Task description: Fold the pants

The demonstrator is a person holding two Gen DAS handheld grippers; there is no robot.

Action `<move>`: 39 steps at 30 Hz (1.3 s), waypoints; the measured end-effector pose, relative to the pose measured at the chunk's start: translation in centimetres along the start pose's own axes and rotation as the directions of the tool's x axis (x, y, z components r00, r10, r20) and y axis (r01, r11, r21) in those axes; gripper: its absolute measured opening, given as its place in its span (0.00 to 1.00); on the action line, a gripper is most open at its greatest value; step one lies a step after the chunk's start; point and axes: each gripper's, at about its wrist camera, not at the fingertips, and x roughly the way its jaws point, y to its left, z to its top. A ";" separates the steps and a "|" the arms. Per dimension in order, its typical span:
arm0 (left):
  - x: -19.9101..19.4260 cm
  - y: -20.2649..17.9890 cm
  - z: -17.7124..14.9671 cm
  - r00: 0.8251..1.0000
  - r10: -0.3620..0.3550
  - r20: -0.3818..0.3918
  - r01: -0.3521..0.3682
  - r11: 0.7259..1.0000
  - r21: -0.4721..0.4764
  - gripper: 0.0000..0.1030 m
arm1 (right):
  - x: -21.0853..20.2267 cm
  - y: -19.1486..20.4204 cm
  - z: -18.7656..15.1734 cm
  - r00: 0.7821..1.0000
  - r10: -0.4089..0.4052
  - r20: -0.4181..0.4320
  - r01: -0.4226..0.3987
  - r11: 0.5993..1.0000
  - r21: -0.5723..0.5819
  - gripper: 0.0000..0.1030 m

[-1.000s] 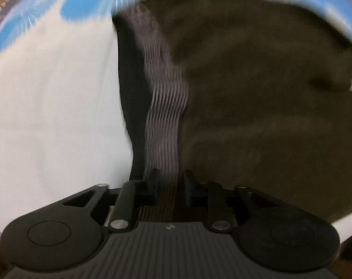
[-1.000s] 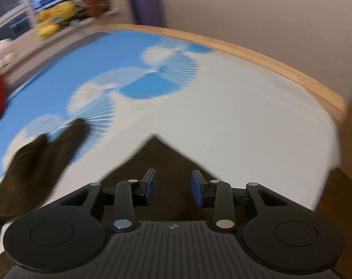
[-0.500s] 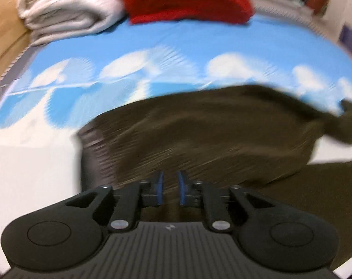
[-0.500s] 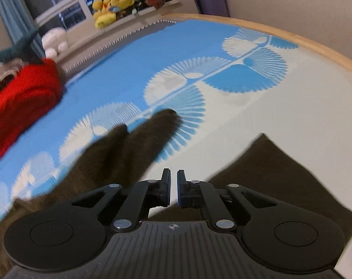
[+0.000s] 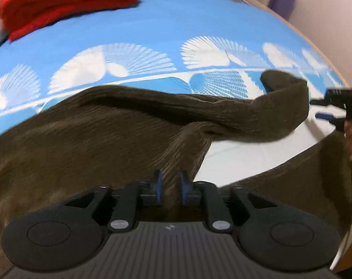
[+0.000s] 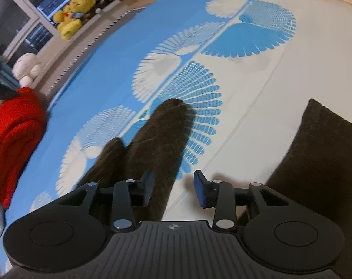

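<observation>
- Nearest the left wrist camera, the left hand-held gripper (image 5: 169,188) has just been opening; its blue pads stand a little apart with brown cloth between them, not visibly pinched.
- The right hand-held gripper (image 6: 173,190) has likewise just been opening, jaws parted wider over a trouser leg, gripping nothing.
- The brown pants (image 5: 87,144) sprawl across the bed (image 5: 176,23), one leg trailing toward the far right, another part lying at the near right edge.
- Farther back, a folded red blanket (image 5: 64,2) sits at the far left.
- A yellow plush toy (image 6: 72,16) rests on the distant window ledge.
</observation>
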 end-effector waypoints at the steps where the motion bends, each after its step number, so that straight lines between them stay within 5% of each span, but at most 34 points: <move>1: 0.5 0.1 0.0 1.000 0.002 0.002 -0.002 1.000 0.011 0.38 | 0.8 -0.1 0.2 1.000 -0.010 -0.002 0.010 1.000 0.005 0.39; 4: 2.9 -0.3 0.4 0.998 -0.018 -0.055 0.019 1.000 0.023 0.50 | 2.9 -0.5 0.8 1.000 -0.022 -0.009 0.023 0.999 0.038 0.41; 9: 6.7 -1.2 0.3 0.994 0.036 -0.100 -0.025 0.994 0.109 0.49 | 5.0 1.1 1.2 1.000 -0.012 0.016 0.012 1.000 -0.016 0.41; 10: 6.9 -1.1 0.4 0.994 0.044 -0.103 -0.032 0.992 0.120 0.43 | 5.3 1.5 1.2 1.000 -0.005 0.016 0.006 1.000 -0.029 0.40; 11: 6.9 -1.0 0.6 0.994 0.053 -0.097 -0.040 0.990 0.132 0.36 | 5.6 1.9 1.2 1.000 -0.010 0.015 0.010 0.999 -0.042 0.28; 12: 6.6 -0.9 0.9 0.994 0.060 -0.093 -0.047 0.989 0.141 0.13 | 5.8 2.4 1.3 1.000 -0.021 0.016 0.022 0.998 -0.055 0.09; 15: 5.3 -0.1 2.2 0.997 0.048 -0.066 -0.037 0.986 0.164 0.11 | 5.3 3.5 2.2 0.999 -0.015 0.035 0.016 0.999 -0.034 0.06; 20: 2.4 1.6 4.0 0.999 -0.044 -0.001 0.043 0.974 0.220 0.11 | -1.0 4.9 7.1 0.975 -0.034 0.218 -0.017 0.973 0.229 0.06; 22: 2.5 1.5 3.4 0.992 -0.097 -0.080 0.117 0.947 0.298 0.11 | -1.8 4.7 8.3 0.959 -0.052 0.279 -0.012 0.974 0.224 0.10; 23: 2.7 1.3 2.9 0.988 -0.109 -0.113 0.141 0.933 0.331 0.11 | -1.4 4.5 8.3 0.945 -0.116 0.306 0.059 0.980 0.188 0.13; 25: 3.0 1.4 2.2 0.974 -0.161 -0.162 0.208 0.917 0.341 0.12 | 0.1 2.9 8.0 0.926 -0.278 0.255 0.233 0.953 0.191 0.21; 26: 3.0 1.4 2.1 0.966 -0.191 -0.175 0.241 0.909 0.340 0.12 | 1.0 1.4 7.7 0.937 -0.293 0.189 0.246 0.940 0.236 0.21; 29: 2.7 1.6 2.4 0.963 -0.214 -0.162 0.257 0.912 0.320 0.13 | 2.5 -2.3 7.3 0.967 -0.249 0.052 0.218 0.916 0.337 0.21; 33: 3.3 1.5 2.6 0.973 -0.168 -0.156 0.209 0.931 0.300 0.18 | 3.1 -3.4 7.1 0.978 -0.202 0.058 0.176 0.937 0.303 0.47; 36: 3.6 0.6 2.0 0.976 -0.134 -0.173 0.186 0.924 0.333 0.29 | 4.5 -3.8 6.6 0.998 -0.060 0.030 0.048 0.951 0.306 0.48; 39: 3.8 0.0 0.9 0.977 -0.112 -0.184 0.173 0.915 0.364 0.29 | 6.2 -3.1 6.0 0.999 -0.033 0.018 0.028 0.972 0.235 0.46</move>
